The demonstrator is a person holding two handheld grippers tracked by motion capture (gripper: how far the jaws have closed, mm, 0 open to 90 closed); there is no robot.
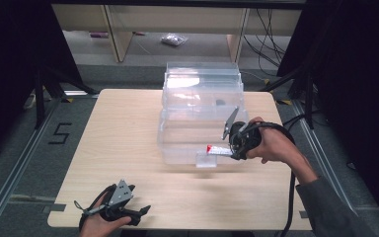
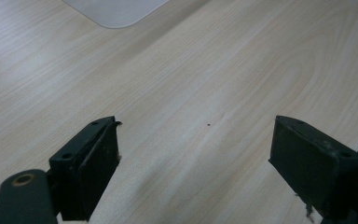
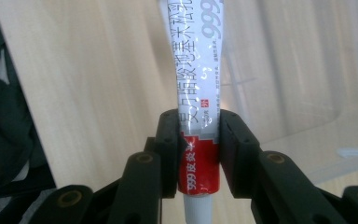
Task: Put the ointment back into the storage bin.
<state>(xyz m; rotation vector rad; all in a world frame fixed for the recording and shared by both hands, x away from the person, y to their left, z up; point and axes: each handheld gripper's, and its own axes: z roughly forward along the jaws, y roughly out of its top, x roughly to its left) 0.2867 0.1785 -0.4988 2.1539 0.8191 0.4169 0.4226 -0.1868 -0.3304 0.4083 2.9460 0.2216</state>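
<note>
Left gripper (image 1: 140,211): near the worktop's (image 1: 128,148) front left corner, resting low; I see its jaws spread wide with bare wood between them
Right gripper (image 1: 227,152): right of centre, off the surface; my jaws are clamped on the tube
Ointment tube (image 3: 198,93): white with a red end, pinched near its cap, held at the front wall of the clear plastic box (image 1: 200,106)
Box: toward the far edge
</note>
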